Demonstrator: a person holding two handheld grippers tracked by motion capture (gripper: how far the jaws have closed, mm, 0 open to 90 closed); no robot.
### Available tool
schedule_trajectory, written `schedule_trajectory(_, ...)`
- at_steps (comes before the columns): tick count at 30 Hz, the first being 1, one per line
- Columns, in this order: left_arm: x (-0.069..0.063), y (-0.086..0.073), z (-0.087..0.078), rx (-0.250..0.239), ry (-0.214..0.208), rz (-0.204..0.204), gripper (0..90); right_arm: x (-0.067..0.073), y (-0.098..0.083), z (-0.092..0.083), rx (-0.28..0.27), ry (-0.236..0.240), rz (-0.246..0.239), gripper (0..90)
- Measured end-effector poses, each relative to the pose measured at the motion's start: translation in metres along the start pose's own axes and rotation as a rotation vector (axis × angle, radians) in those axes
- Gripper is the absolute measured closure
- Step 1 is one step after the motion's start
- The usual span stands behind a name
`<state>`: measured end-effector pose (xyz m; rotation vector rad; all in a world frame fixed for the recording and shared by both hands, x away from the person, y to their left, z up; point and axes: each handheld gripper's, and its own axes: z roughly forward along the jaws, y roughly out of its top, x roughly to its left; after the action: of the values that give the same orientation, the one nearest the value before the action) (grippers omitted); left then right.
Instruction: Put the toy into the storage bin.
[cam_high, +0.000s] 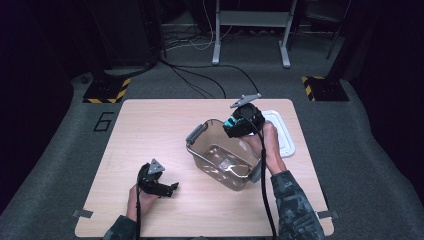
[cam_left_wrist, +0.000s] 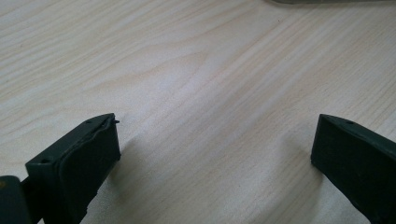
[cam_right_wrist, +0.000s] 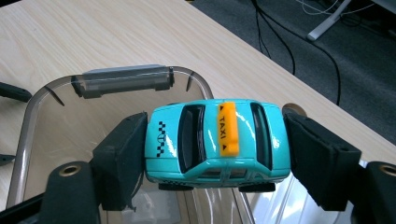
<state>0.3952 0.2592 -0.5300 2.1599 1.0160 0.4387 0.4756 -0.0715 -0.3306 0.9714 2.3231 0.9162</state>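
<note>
A turquoise toy taxi (cam_right_wrist: 217, 140) with an orange TAXI roof sign is clamped nose to tail between the jaws of my right gripper (cam_right_wrist: 215, 149). From above, that gripper (cam_high: 243, 122) hangs over the far right rim of a clear plastic container (cam_high: 220, 155), and a bit of the taxi (cam_high: 231, 122) shows turquoise at its tip. The container (cam_right_wrist: 56, 135) lies open below the car, with a grey latch (cam_right_wrist: 122, 80) on its far rim. My left gripper (cam_high: 170, 189) rests low over the bare wooden table (cam_high: 150, 130) at the front left, jaws wide apart, nothing between them (cam_left_wrist: 215, 154).
A white container lid (cam_high: 281, 131) lies flat on the table behind the right hand. Black cables (cam_high: 200, 80) run across the grey floor beyond the table's far edge. Yellow-and-black striped stand bases (cam_high: 106, 91) sit at both far corners.
</note>
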Motion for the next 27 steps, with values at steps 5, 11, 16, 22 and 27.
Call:
schedule_trajectory(5, 0.0, 0.0, 0.0, 0.0, 0.0, 0.0, 0.7, 0.003, 0.003, 0.007, 0.01, 0.015, -0.009, 24.3)
schedule_trajectory(11, 0.0, 0.0, 0.0, 0.0, 0.0, 0.0, 0.8, 0.007, 0.007, 0.017, 0.022, 0.031, -0.021, 24.2)
schedule_trajectory(16, 0.0, 0.0, 0.0, 0.0, 0.0, 0.0, 0.7, 0.01, 0.009, 0.023, 0.04, 0.041, -0.028, 24.2)
schedule_trajectory(22, 0.0, 0.0, 0.0, 0.0, 0.0, 0.0, 0.7, 0.015, 0.013, 0.031, 0.057, 0.046, -0.038, 24.2)
schedule_trajectory(27, 0.0, 0.0, 0.0, 0.0, 0.0, 0.0, 0.7, 0.018, 0.016, 0.037, 0.072, 0.059, -0.039, 24.2)
